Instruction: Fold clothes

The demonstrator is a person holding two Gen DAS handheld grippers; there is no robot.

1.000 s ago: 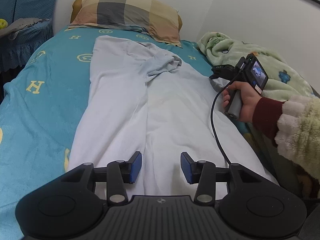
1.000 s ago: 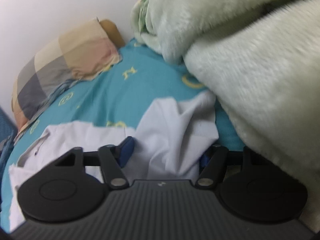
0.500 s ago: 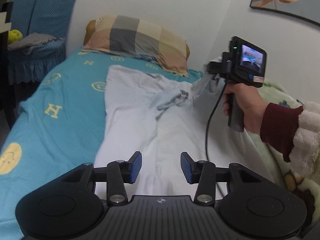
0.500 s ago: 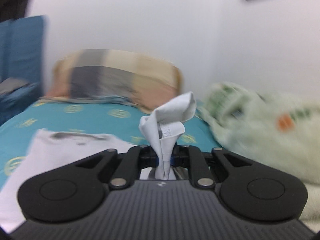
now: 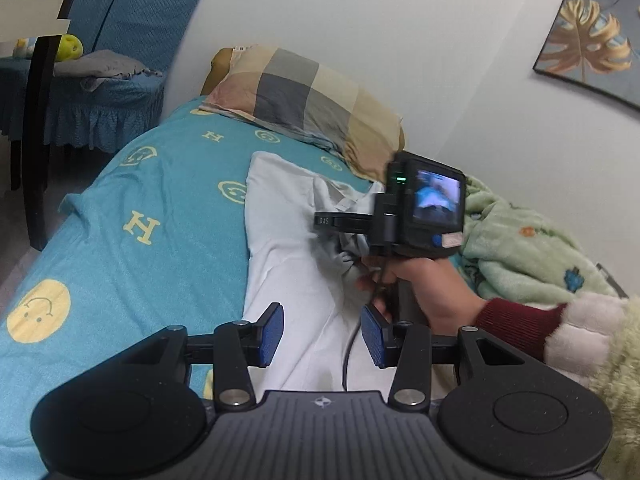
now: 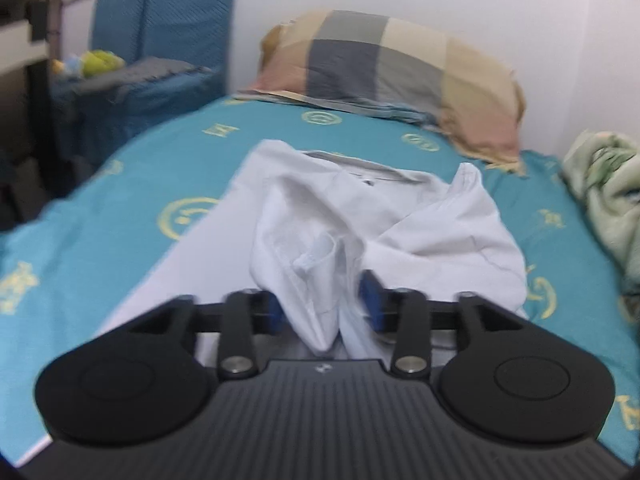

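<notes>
Shirt (image 6: 320,216), pale blue-white with a grey collar, lies lengthwise on the teal bed (image 6: 120,184), its upper part bunched into folds. Right tongs (image 6: 324,304) stand partly apart with a gathered sleeve fold between the blue pads; whether they pinch it is unclear. Left tongs (image 5: 322,334) gape wide, empty, above the shirt's lower part. Motion blur softens the right view; the person's hand (image 5: 424,284) hides the shirt's right edge.

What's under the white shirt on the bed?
The white shirt lies on the teal bedsheet, printed with yellow smileys and letters, which shows all around it. What the sheet looks like directly beneath the shirt is covered.
</notes>
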